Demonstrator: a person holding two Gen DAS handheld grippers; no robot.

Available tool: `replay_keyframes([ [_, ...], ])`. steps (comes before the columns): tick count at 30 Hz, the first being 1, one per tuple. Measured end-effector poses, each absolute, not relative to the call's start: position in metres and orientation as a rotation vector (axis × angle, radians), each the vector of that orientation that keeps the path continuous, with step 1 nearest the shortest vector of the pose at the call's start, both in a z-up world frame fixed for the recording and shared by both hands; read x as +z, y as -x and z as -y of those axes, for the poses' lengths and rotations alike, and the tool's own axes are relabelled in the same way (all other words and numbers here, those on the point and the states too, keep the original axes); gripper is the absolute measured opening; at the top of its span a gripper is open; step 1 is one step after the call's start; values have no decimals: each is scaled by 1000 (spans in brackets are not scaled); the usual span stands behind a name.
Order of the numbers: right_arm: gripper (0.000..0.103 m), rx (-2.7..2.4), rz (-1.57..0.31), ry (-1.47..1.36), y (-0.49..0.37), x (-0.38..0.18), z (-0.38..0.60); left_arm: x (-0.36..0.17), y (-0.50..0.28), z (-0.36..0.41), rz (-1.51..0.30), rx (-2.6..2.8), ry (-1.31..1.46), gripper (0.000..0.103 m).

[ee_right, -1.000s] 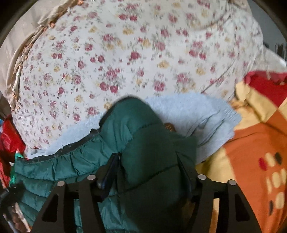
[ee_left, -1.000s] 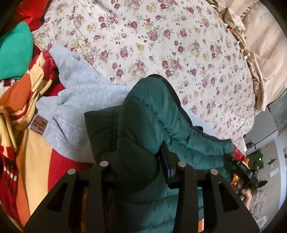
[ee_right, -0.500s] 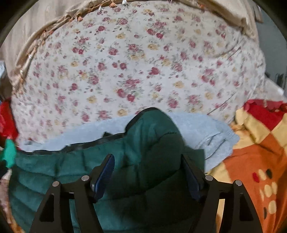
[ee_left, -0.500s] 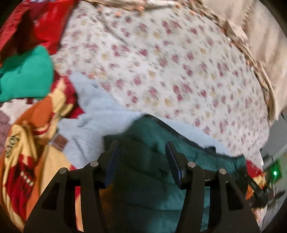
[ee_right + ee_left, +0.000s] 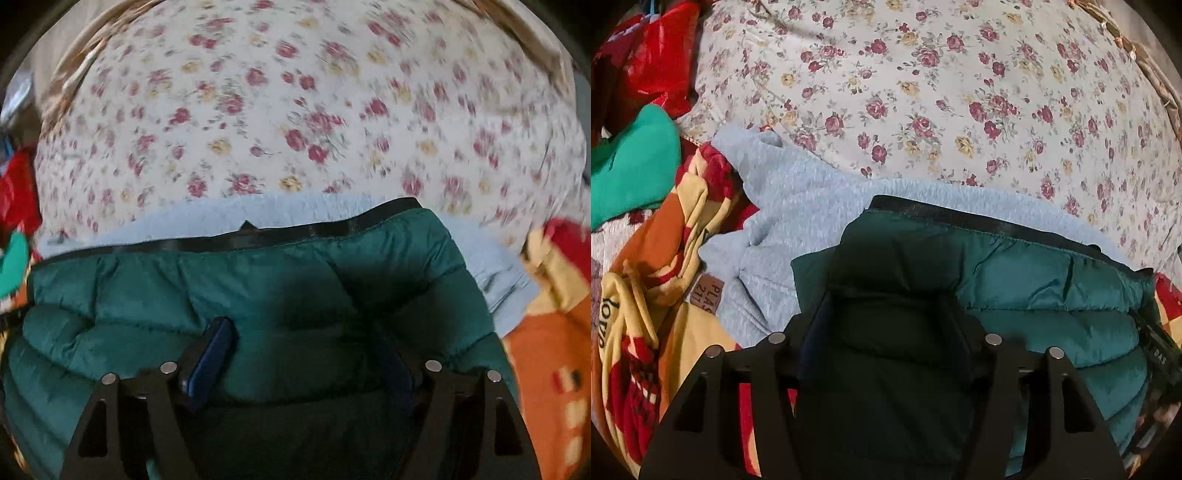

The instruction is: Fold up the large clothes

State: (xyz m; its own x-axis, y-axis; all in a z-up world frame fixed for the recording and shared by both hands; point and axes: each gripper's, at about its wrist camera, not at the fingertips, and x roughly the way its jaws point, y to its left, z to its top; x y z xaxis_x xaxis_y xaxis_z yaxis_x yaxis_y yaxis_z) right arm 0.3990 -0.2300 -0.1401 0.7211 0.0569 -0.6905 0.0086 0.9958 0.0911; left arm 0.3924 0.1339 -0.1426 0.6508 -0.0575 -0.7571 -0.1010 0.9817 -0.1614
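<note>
Both claws letting go now, jaws have just been opening: left claw spread w/ a dark fold of the green puffer jacket bulging up between the pads but not pinched; right claw wider still, blue pads standing off the quilting, fabric between them, nothing clamped. Jacket sits folded over on top of the grey sweatshirt, black-trimmed hem running across the far edge in both views, all of it on the bed w/ the floral sheet. To do this right, I reckon: open fully before backing out so the slick shell doesn't snag on a pad and drag the fold apart; puffy fill will prob spring up, so a press down along the hem may be needed after. Around me: red-yellow-orange patterned blanket bunched on the left-cam side, touching the sweatshirt; teal garment beyond it; red cloth at the far corner. Sweatshirt underneath is the main nuisance — jacket's resting on it, not on bare sheet, so any tug could shift both. Right view is blurred, can't judge the far hem corner well.
</note>
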Motion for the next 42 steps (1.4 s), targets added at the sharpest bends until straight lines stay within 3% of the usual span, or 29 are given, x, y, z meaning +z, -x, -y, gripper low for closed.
replay_keyframes([
  [4, 83, 23, -762, -42, -402, -147, 221, -142, -389, -140, -853, 57, 224, 75],
  [15, 83, 16, -729, -82, -339, -117, 218, -128, -303, -148, -796, 52, 37, 75],
  [21, 84, -34, -782, -40, -335, -141, 208, -145, -302, -148, -865, 38, 57, 76],
  [42, 84, -30, -787, -106, -285, -116, 232, -131, -259, -135, -873, 20, 3, 75],
])
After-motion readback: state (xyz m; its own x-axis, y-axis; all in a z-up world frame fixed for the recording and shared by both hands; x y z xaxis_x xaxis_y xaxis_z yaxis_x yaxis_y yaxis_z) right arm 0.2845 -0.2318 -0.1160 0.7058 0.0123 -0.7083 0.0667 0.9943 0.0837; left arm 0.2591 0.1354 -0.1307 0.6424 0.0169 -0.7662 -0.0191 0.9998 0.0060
